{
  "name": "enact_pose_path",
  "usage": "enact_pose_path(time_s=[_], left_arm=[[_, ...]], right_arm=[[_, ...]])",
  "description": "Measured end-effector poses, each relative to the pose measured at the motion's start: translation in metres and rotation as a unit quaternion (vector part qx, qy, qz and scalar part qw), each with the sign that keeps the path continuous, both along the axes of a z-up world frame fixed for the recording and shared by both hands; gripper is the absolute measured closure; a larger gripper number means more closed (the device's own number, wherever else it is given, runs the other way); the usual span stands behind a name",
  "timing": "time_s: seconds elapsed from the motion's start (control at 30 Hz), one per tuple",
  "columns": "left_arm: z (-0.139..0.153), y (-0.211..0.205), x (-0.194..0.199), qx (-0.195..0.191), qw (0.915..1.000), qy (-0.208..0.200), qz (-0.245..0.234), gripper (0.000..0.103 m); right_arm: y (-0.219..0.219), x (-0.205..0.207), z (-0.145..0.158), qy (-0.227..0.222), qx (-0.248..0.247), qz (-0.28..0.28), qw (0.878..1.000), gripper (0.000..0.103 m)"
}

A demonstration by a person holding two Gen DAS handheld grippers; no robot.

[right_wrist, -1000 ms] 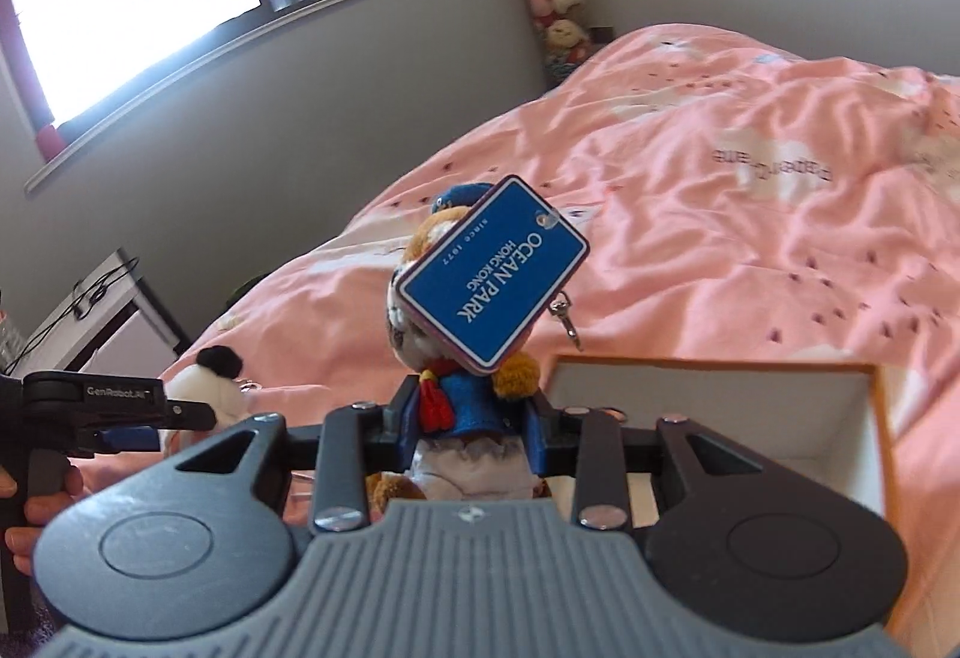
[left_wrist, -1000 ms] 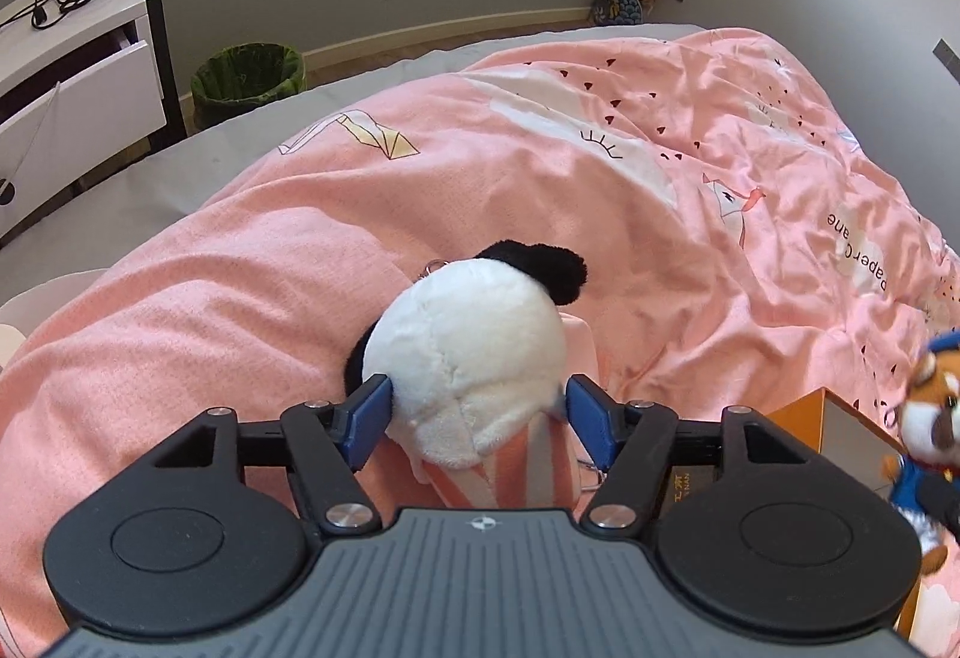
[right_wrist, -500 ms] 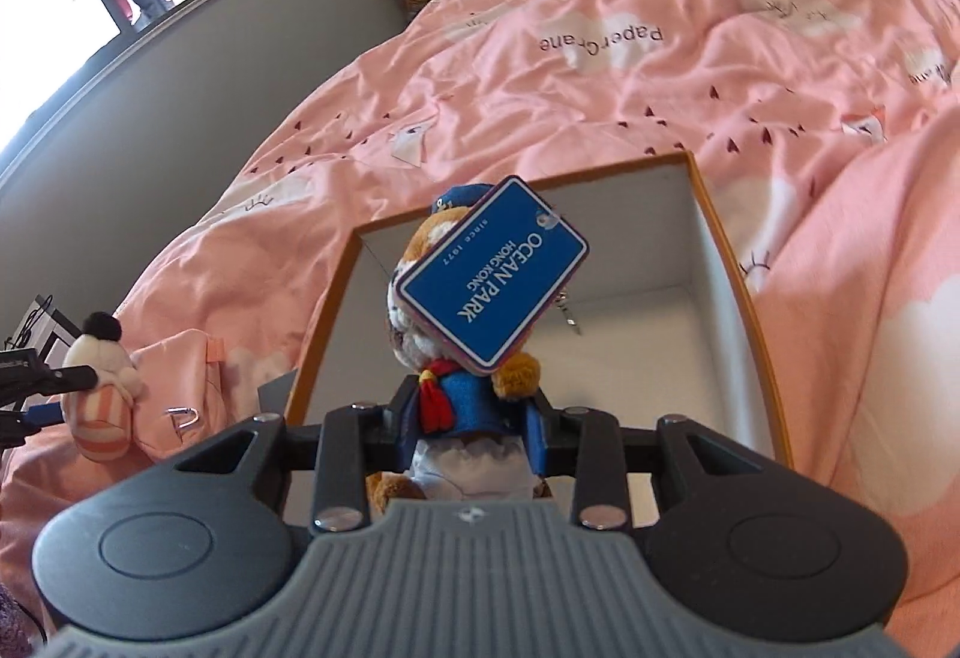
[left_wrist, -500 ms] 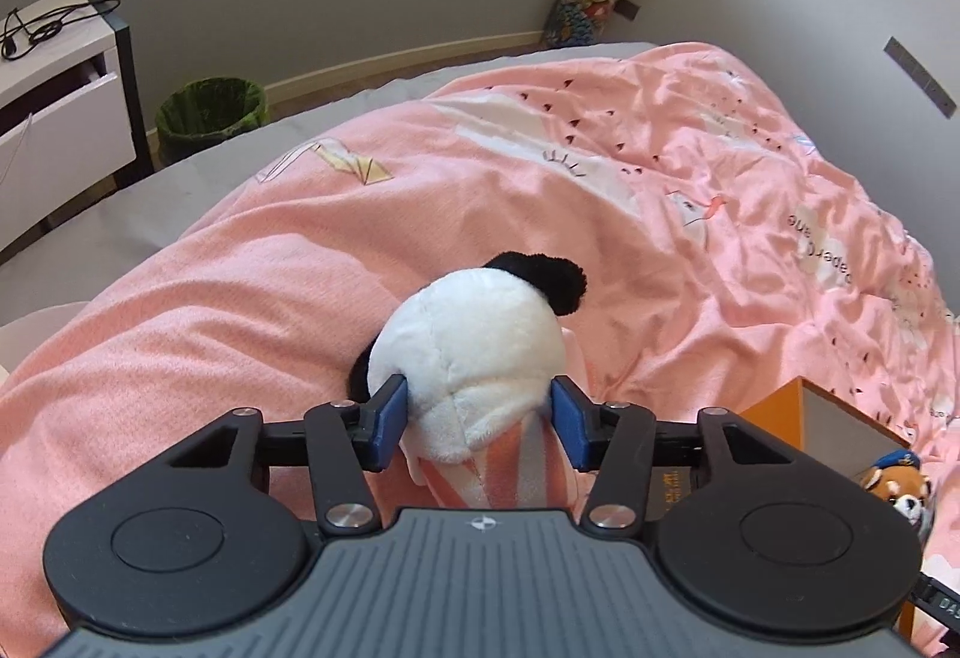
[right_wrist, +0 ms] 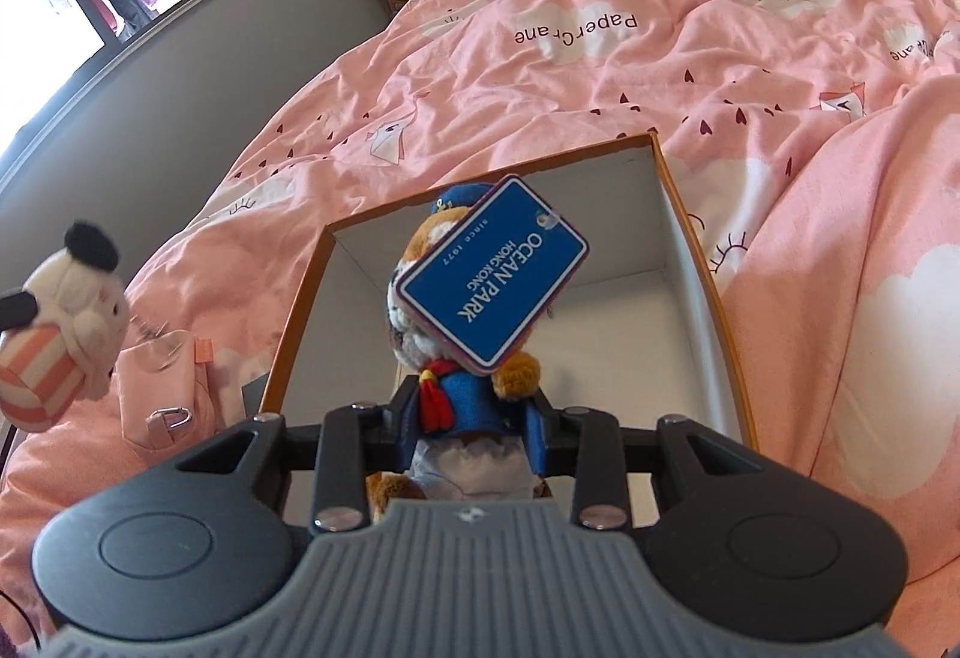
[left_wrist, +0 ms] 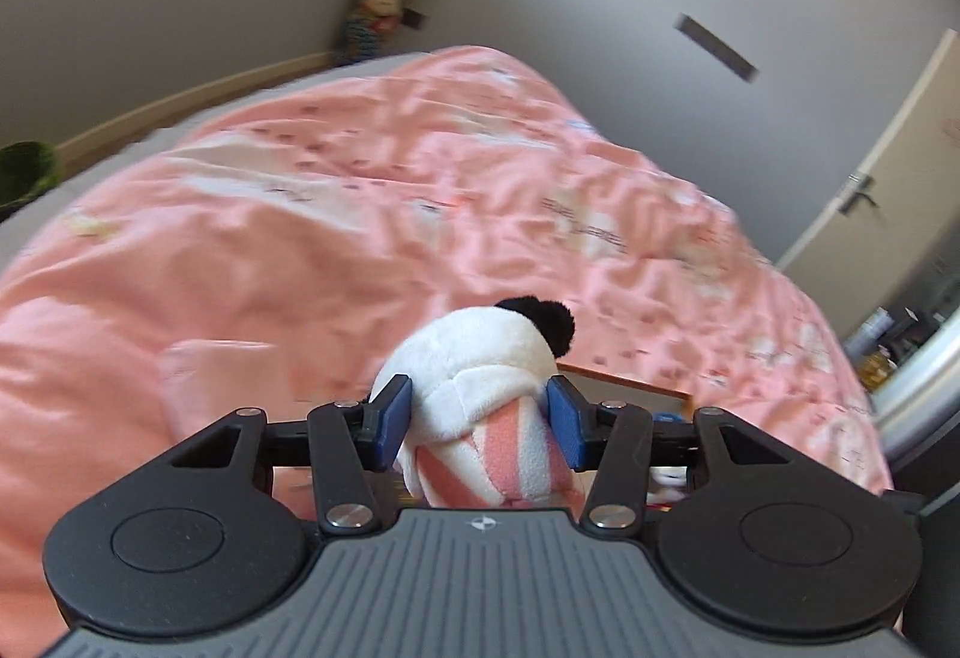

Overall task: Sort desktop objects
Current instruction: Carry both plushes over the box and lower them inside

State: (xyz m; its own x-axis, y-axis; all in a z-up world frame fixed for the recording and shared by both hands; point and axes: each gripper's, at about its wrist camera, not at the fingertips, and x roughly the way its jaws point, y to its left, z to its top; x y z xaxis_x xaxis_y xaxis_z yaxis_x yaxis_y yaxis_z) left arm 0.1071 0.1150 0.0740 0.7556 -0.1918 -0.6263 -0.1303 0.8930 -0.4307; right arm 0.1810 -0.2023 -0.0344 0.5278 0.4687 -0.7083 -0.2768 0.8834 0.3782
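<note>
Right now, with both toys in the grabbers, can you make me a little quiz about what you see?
1. True or false: the right gripper holds a sailor plush over the open box.
2. What colour is the tag on that plush: A red, B blue, C green?
3. Fill in: the left gripper, jaws closing, has a ____ plush between its pads.

Key: 1 true. 2 B. 3 panda.
</note>
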Motion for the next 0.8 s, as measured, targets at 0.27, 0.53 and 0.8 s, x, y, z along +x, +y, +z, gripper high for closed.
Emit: enact_pose_path(time_s=[0.27,0.53,0.8], left_arm=[[-0.028,-0.065,0.046,0.016,0.9955,0.009,-0.093,0.047],[-0.062,-0.113,0.069,0.114,0.9800,0.028,-0.161,0.047],[-0.099,-0.139,0.081,0.195,0.9586,0.057,-0.200,0.047]], right_arm=[[-0.002,0.009,-0.002,0.008,-0.007,0.006,1.000,0.067],[0.005,0.033,-0.023,0.042,-0.033,0.015,0.998,0.067],[0.013,0.051,-0.044,0.065,-0.054,0.021,0.996,0.067]])
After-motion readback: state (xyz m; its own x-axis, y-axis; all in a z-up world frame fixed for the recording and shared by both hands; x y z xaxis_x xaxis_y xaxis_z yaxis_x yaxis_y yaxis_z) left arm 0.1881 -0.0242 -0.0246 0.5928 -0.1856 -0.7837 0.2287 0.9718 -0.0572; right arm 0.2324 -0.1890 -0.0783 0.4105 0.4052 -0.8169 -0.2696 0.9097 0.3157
